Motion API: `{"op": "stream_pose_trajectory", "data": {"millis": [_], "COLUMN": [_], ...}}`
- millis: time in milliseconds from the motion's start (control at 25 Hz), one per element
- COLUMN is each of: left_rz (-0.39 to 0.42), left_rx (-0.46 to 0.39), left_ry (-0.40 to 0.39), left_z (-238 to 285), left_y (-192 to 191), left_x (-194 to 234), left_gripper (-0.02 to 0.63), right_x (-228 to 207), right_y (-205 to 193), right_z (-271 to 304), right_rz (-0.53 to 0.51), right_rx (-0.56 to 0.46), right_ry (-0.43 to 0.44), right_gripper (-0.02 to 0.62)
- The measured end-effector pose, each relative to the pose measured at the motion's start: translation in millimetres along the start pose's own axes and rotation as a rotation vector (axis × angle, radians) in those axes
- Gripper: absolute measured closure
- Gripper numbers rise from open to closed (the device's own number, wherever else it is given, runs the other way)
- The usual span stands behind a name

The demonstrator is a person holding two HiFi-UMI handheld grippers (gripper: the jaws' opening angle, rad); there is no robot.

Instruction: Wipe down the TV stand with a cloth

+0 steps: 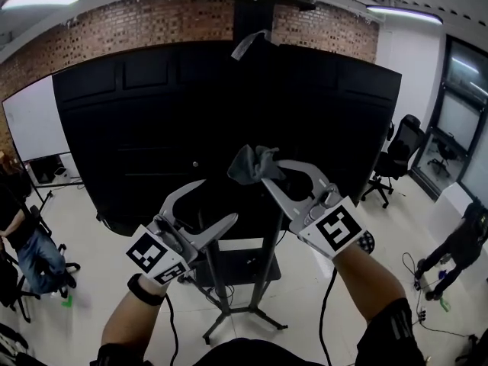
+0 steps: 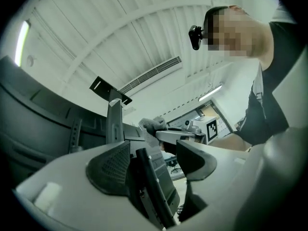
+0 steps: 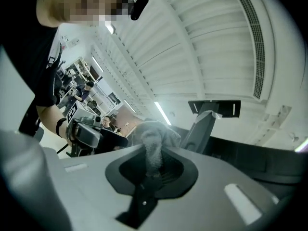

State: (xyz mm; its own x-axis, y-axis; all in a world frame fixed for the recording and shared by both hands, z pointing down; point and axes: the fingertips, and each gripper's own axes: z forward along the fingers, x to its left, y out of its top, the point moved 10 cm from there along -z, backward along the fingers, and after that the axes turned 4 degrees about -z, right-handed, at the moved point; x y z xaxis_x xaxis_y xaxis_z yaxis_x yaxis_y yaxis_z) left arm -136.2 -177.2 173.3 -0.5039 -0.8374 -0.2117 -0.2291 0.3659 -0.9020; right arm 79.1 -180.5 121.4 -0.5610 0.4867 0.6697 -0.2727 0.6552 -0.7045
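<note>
The big black TV shows its back on a wheeled stand with a dark shelf and splayed legs. My right gripper is raised in front of the TV's lower middle, shut on a bunched grey cloth. In the right gripper view the cloth bulges out above the closed jaws of the right gripper. My left gripper hangs lower and to the left, open and holding nothing. In the left gripper view the left gripper has its jaws apart, with the cloth beyond.
A whiteboard stands at the left beside a seated person. Office chairs and a crouching person are at the right. Cables trail over the light floor. A taped mount bracket tops the TV.
</note>
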Motion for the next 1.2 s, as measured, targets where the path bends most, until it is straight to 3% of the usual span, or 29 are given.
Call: {"op": "stream_pose_trajectory", "data": {"millis": [160,360,680,1200], "left_rz": [0.072,0.088,0.133,0.132], "left_rx": [-0.001,-0.014,0.007,0.014], "left_ry": [-0.007,-0.020,0.028,0.041], "left_z": [27.1,58.6,90.4,105.9], "left_y": [27.0,65.3,113.0,131.7], "left_x": [12.6,29.0,60.4,74.8], "left_gripper": [0.281,0.281,0.281,0.284], "right_x": [-42.6,-98.4,-172.1,-198.4], "right_y": [24.5,61.8,100.0,110.6], "right_z": [21.5,50.7,96.3,149.5], "right_rz": [-0.097,-0.229,-0.421,-0.633], "right_rx": [-0.001,0.008,0.088,0.268], "right_ry": [-0.038,-0.073,-0.147,-0.173], "right_gripper": [0.560,0.560,0.560,0.560]}}
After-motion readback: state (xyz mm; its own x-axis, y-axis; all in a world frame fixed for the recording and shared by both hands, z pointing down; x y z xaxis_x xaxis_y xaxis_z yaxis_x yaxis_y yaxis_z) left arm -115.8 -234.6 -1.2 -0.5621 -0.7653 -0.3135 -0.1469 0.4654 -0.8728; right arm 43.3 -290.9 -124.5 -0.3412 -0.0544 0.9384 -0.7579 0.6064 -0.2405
